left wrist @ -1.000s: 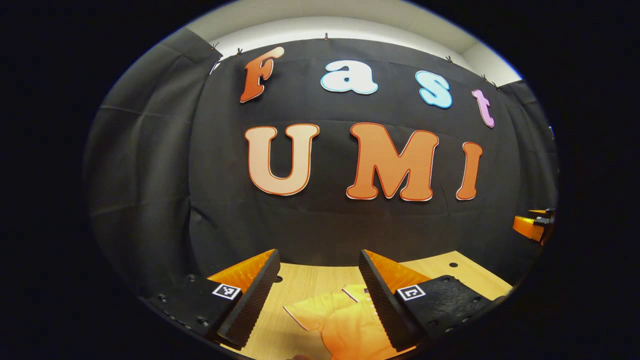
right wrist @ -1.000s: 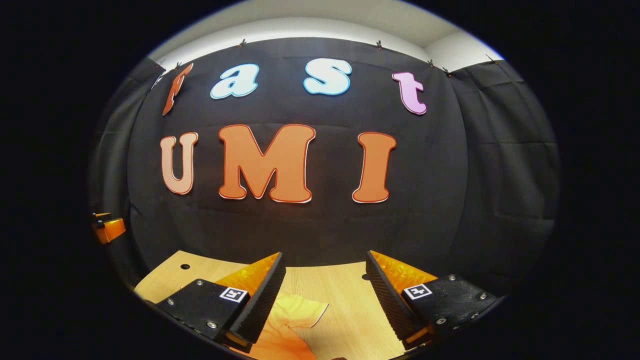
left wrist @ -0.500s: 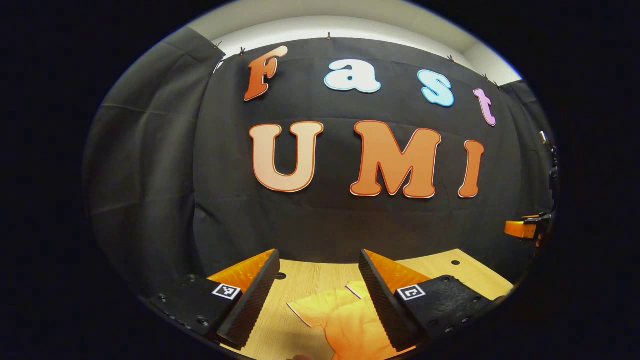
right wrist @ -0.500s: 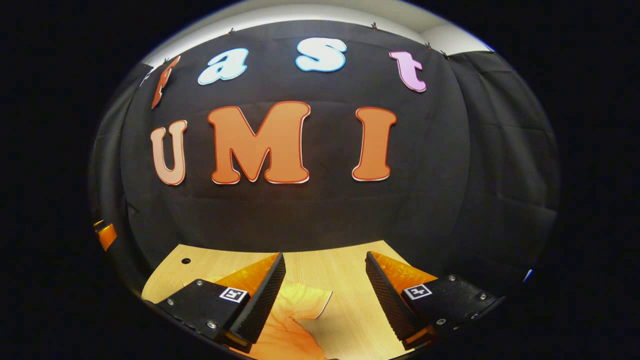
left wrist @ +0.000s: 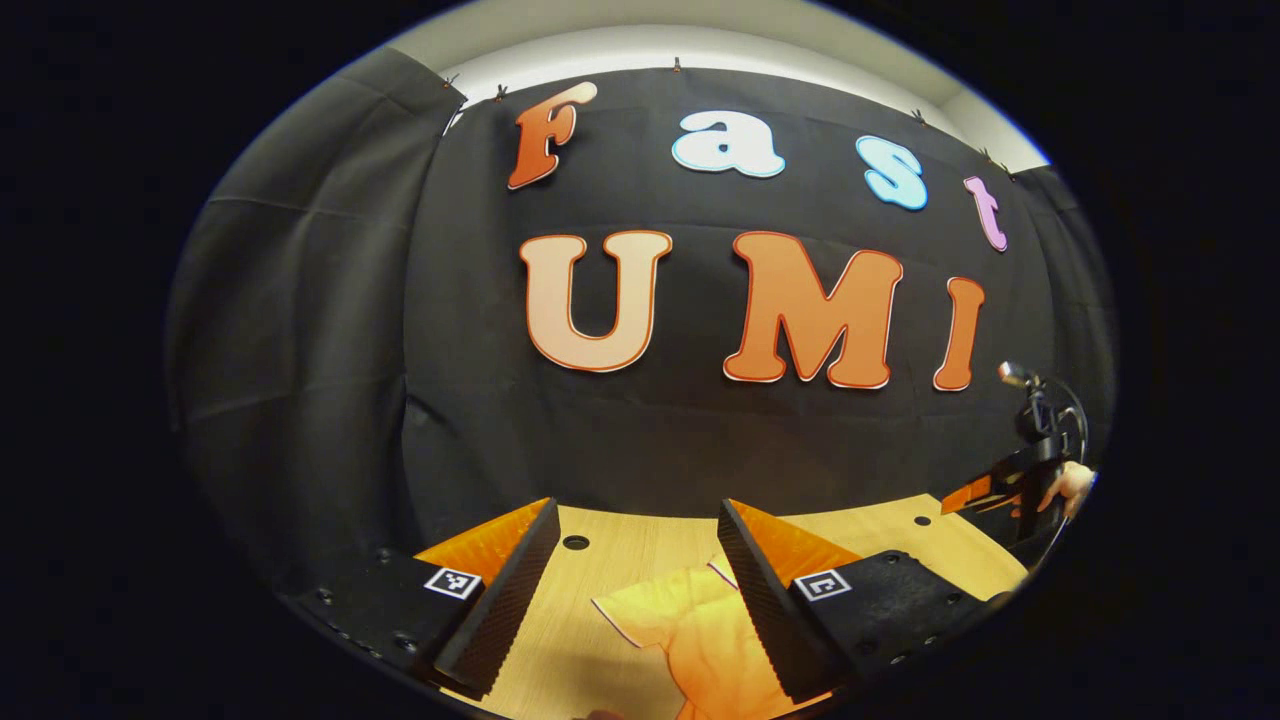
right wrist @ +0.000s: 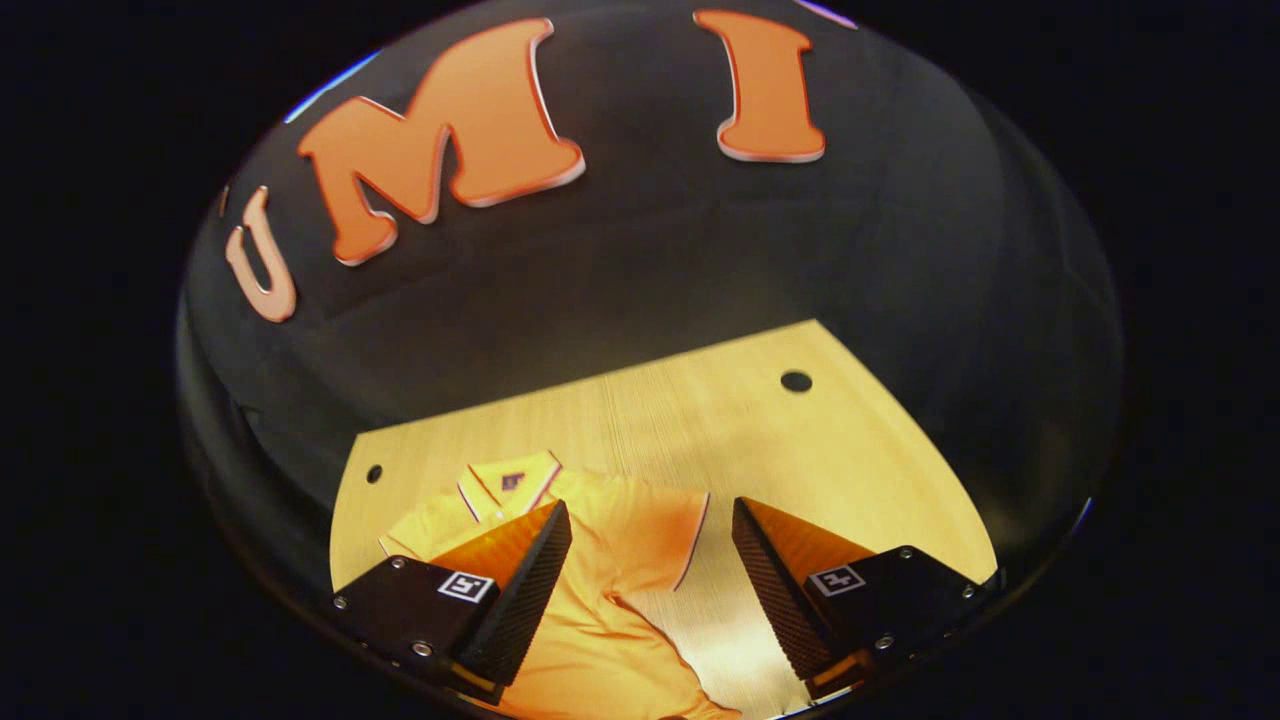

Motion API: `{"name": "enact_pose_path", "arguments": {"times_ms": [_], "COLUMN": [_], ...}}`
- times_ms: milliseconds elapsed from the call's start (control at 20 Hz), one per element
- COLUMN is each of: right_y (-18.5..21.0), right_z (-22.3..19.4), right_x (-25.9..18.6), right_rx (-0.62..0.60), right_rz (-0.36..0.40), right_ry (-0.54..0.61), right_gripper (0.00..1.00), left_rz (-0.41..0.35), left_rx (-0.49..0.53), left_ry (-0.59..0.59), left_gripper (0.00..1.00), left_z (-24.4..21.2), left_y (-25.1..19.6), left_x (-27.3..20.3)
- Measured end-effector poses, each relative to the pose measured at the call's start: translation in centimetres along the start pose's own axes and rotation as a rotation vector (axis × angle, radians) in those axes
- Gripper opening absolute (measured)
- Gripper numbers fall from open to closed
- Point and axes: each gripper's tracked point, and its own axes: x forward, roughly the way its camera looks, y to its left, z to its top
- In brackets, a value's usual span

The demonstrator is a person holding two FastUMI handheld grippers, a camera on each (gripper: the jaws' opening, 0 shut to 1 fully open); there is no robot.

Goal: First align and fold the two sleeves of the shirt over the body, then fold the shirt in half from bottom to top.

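An orange polo shirt [right wrist: 600, 640] with white trim lies flat on the wooden table [right wrist: 820, 450], collar [right wrist: 510, 480] toward the wall. In the right gripper view one short sleeve [right wrist: 655, 535] spreads out between my fingers. My right gripper [right wrist: 650, 506] hangs open above that sleeve, tilted down at the table, holding nothing. In the left gripper view the other sleeve [left wrist: 665, 610] lies between and below the fingers of my left gripper [left wrist: 636, 510], which is open and holds nothing. The right gripper [left wrist: 975, 492] and the hand [left wrist: 1075, 485] holding it show at the far right.
The black cloth wall [left wrist: 640, 440] rises right behind the table's far edge. Small round holes mark the tabletop [right wrist: 796, 381], one near the right back and one by the collar. Bare wood lies to the right of the shirt.
My right gripper has pitched sharply down, so the shirt and table now take up its view. The left gripper has shifted slightly; the sleeve sits a little more to the right between its fingers.
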Motion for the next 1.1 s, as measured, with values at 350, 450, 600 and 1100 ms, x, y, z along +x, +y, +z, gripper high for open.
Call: {"name": "enact_pose_path", "arguments": {"times_ms": [350, 450, 600, 1100], "right_y": [-1.9, -1.7, -2.1, -3.1], "right_z": [-6.1, -8.0, -9.1, -10.9], "right_x": [11.2, 13.0, 15.2, 17.4], "right_rx": [0.035, 0.050, 0.065, 0.081], "right_rz": [-0.108, -0.113, -0.152, -0.218], "right_ry": [0.315, 0.402, 0.445, 0.505], "right_gripper": [0.99, 0.99, 0.93, 0.80], "left_rz": [0.066, 0.076, 0.096, 0.130], "left_rx": [-0.009, -0.019, -0.013, -0.010], "left_ry": [0.055, 0.075, 0.095, 0.140], "left_gripper": [0.97, 0.98, 0.98, 0.98], "left_z": [-2.1, -2.8, -3.7, -5.5], "left_y": [3.1, 3.8, 4.6, 7.3], "left_x": [1.4, 1.9, 2.4, 4.4]}}
